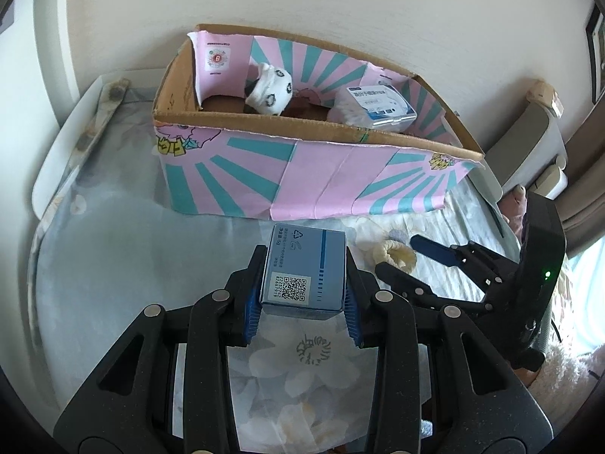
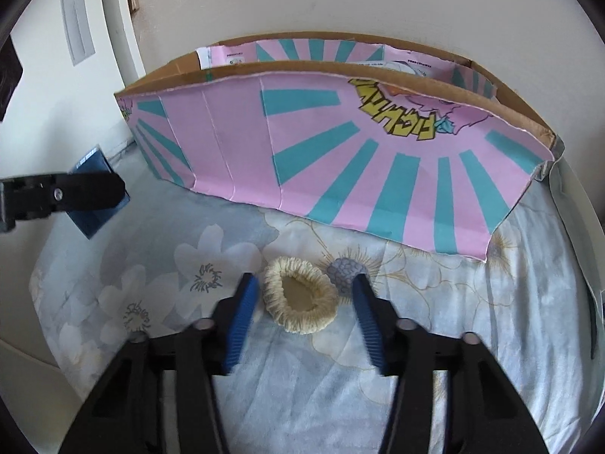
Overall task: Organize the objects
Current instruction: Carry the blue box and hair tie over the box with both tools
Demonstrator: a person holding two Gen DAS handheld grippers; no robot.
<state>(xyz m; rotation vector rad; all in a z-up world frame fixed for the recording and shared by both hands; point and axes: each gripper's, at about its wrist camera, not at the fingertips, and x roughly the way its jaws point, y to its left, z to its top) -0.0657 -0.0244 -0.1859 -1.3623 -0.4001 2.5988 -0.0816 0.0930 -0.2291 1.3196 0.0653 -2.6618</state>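
While my left gripper (image 1: 304, 299) clamped the small blue box (image 1: 305, 272) before the pink cardboard box (image 1: 302, 178), my right gripper (image 2: 302, 302) straddled the cream scrunchie (image 2: 298, 299) on the bedsheet (image 2: 472, 359), jaws apart, untouching.

Pink carton (image 2: 340, 159) with teal rays (yellow lettering), cream scrunchie (image 2: 300, 300), floral sheet (image 2: 472, 340).

surface: pale blue bedsheet with white and grey flower print (image 2: 181, 265), lying smooth | backdrop: plain cream wall (image 1: 340, 3) behind the bed | left edge: white bed rail (image 1: 56, 143) along the sheet | far right: white plastic appliance (image 1: 529, 140) beside the bed | corner: dark picture frame (image 1: 595, 49) on the wall
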